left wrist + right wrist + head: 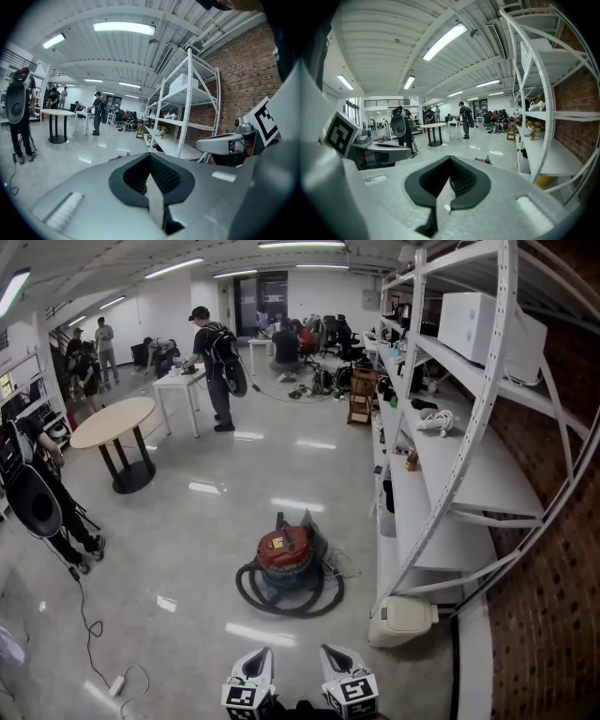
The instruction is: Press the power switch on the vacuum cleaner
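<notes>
**Grippers and vacuum cleaner, near to far.** The left gripper and the right gripper show side by side at the lower edge of the head view. In its own view each has its jaws pressed together with nothing between them. Each carries a marker cube printed with black-and-white squares, a pattern rather than lettering. Low at the left, a white power strip lies on the glossy floor with a thin black cable running from it. At the right, a cream-coloured casing rests at the foot of a white shelf unit. Ahead of the grippers and well apart from both stands the vacuum cleaner, a red drum with a black hose coiled around its base. A yellow label sits on its lid, with print too small to read. The shelf unit runs along a brick wall. Its middle board holds a coil of white cord among small items that cannot be made out, and its upper board bears a white box with no legible marking. At the left edge stands the nearer person, wearing a black pack. Beyond are a round table, then a white table with the farther person standing beside it. More people are gathered at the far end of the room.
</notes>
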`<state>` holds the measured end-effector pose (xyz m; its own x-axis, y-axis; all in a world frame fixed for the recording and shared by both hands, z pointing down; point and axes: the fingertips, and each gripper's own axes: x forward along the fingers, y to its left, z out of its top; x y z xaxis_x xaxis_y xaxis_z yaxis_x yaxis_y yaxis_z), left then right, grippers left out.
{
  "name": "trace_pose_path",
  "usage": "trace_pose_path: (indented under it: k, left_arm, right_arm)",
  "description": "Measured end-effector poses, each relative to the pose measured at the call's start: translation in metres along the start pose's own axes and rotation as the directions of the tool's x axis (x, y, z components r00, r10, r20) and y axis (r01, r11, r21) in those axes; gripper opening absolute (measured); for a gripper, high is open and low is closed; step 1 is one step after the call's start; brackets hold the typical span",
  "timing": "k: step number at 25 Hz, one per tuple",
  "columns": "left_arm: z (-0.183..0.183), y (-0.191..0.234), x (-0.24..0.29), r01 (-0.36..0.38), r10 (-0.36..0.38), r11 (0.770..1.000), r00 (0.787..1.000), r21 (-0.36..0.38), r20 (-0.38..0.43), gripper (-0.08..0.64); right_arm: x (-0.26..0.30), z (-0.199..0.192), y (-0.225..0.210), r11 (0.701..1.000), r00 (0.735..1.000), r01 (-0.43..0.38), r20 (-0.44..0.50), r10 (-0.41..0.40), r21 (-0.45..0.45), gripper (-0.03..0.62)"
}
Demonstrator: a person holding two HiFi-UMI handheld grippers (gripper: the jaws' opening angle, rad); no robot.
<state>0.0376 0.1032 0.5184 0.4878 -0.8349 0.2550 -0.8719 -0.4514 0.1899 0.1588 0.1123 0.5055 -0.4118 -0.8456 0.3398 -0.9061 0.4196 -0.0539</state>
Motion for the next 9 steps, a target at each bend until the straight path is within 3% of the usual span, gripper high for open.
trace_pose_path:
  k: [9]
  left_arm:
    - [-0.0079, 0.0008, -0.0094, -0.025, 0.025, 1.000, 1.000, -0.008, -0.001, 0.015]
  right_arm:
    - [-0.0036, -0.0040, 0.0031, 1.000, 1.000, -0.006, 0.003, 0.006, 0.016, -0.009]
